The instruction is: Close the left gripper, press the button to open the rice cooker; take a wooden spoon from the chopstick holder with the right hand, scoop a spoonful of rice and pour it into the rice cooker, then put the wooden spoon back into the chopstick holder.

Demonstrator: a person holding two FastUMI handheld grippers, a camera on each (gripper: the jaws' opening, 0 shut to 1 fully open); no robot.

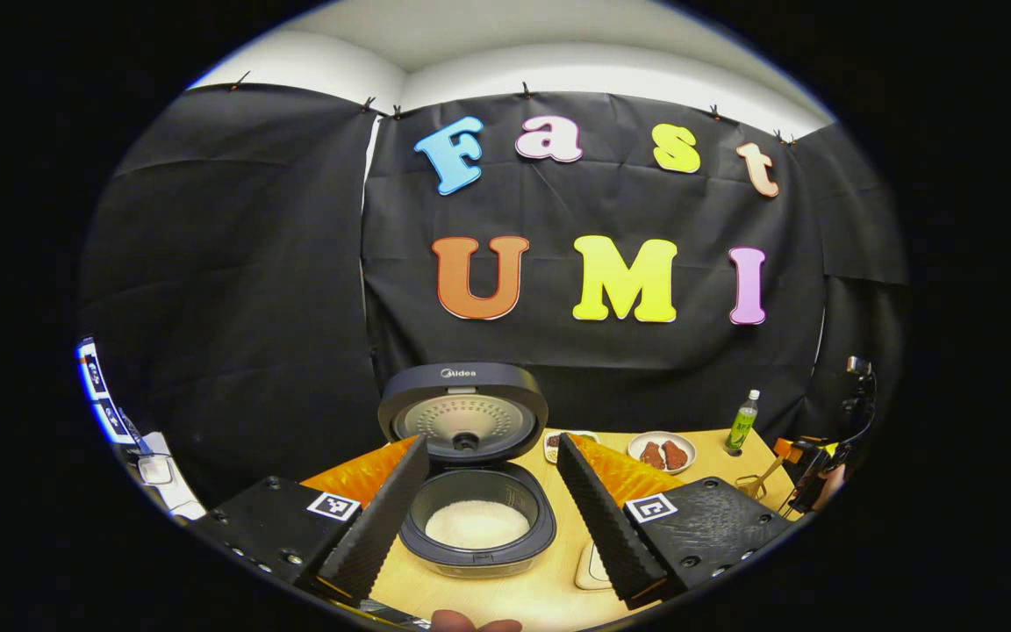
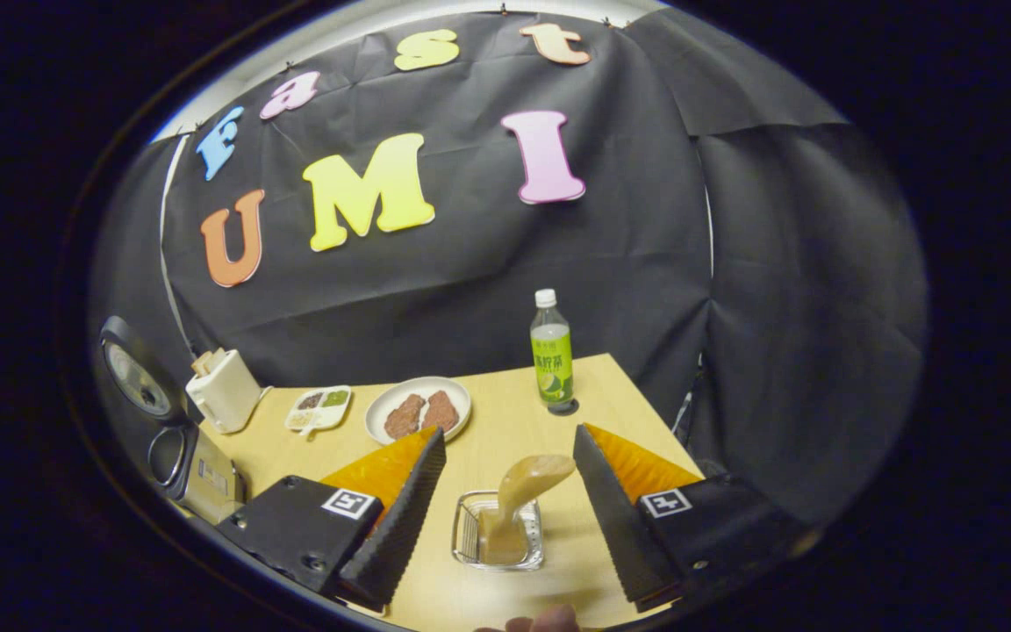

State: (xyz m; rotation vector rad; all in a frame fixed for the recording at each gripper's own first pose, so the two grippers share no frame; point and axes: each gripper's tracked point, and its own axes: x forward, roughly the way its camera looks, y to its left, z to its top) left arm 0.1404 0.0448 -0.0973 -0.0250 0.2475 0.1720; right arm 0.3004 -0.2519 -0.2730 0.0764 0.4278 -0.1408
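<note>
The rice cooker (image 1: 475, 518) stands with its lid (image 1: 463, 412) raised, and white rice (image 1: 476, 525) lies in the pot. My left gripper (image 1: 492, 446) is open, its fingers on either side of the cooker and apart from it. In the right gripper view the wooden spoon (image 2: 530, 481) stands bowl-up in the clear chopstick holder (image 2: 498, 534). My right gripper (image 2: 510, 434) is open around the spoon without touching it. The left gripper view has the right gripper (image 1: 808, 478) far right, by the holder (image 1: 756, 484). The cooker (image 2: 168, 439) sits at the left edge.
On the wooden table (image 2: 514, 412) stand a green bottle (image 2: 551, 351), a plate of meat (image 2: 418, 411), a small divided dish (image 2: 319, 408) and a white box (image 2: 225, 391). A pale container (image 1: 591, 569) lies right of the cooker, partly behind my finger.
</note>
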